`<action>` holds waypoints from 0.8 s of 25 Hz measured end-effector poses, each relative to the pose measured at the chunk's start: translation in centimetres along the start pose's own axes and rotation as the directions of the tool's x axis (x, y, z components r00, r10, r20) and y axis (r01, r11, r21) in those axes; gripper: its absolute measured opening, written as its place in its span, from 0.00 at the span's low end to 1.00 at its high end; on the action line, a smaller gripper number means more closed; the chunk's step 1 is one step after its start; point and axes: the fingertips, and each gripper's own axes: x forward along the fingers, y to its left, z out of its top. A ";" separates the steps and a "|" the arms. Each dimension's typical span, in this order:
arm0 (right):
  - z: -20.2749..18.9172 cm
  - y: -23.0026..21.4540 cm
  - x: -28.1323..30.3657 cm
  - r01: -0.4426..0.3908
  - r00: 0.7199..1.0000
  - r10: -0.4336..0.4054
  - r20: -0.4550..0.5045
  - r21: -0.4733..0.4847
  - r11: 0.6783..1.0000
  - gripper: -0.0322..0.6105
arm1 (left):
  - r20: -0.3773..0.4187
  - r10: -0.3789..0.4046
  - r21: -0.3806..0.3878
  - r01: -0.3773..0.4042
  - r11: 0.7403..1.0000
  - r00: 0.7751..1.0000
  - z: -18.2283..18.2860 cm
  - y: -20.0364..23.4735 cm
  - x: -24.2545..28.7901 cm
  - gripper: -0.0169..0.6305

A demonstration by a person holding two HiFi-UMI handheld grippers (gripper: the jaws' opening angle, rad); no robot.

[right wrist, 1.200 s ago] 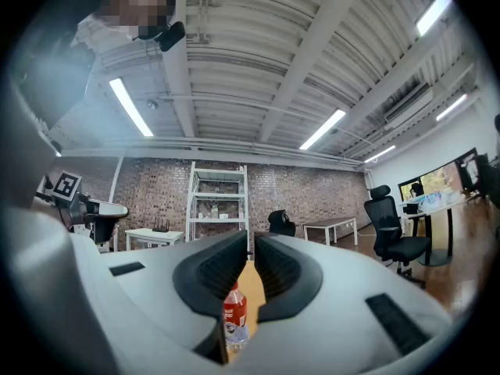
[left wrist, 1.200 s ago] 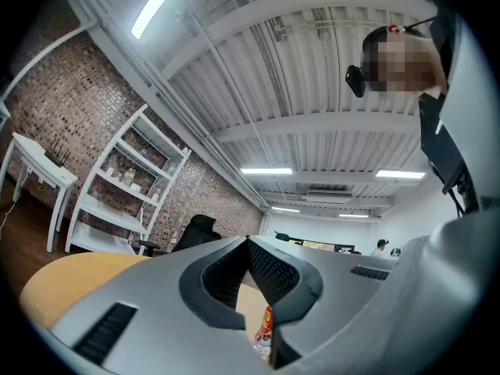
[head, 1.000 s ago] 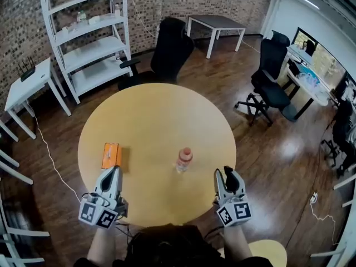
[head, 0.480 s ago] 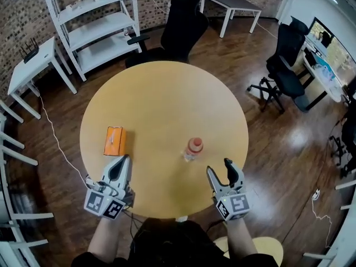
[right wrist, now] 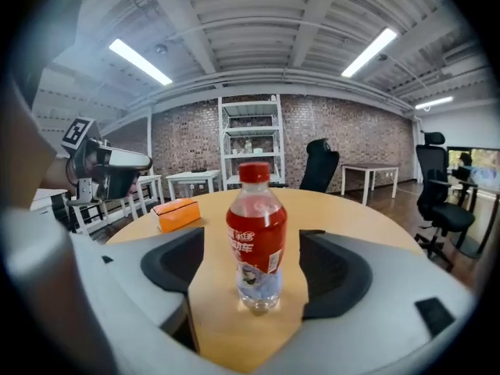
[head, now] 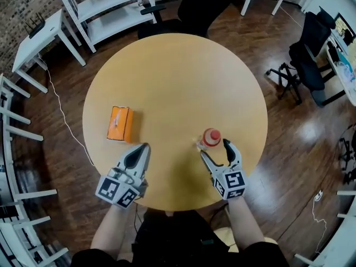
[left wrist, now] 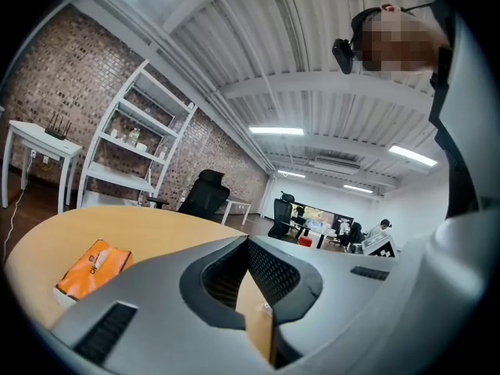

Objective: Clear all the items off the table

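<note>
Where the round tabletop curves toward the person, an orange box lies flat at the left, well apart from the bottle. Just right of it and nearer the edge, the left gripper hovers with its fingers pressed together, nothing between them. Further right, a red-capped bottle with a red label stands upright. The right gripper faces it, its fingers spread wide, having just been opening, with the bottle in the gap between them, touched by neither.
</note>
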 end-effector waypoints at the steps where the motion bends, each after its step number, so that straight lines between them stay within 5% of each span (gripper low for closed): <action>1: -0.3 0.0 0.8 -0.012 1.000 0.012 -0.007 0.005 1.000 0.67 | -0.010 0.002 -0.006 -0.002 1.000 1.000 -0.4 0.0 0.1 0.03; 11: -0.9 0.1 5.7 0.019 1.000 -0.019 0.002 0.008 1.000 0.67 | -0.030 0.085 -0.051 -0.086 0.995 0.996 -1.9 3.1 -1.0 0.03; 13: -1.0 0.2 5.8 0.038 0.999 -0.038 -0.008 0.024 0.999 0.57 | -0.040 0.084 -0.048 -0.086 0.995 0.996 -1.9 3.3 -1.7 0.03; 20: 0.2 0.8 5.4 0.069 0.997 -0.069 0.020 0.028 0.997 0.53 | -0.050 0.076 -0.053 -0.078 0.996 0.996 -1.3 4.3 -3.1 0.03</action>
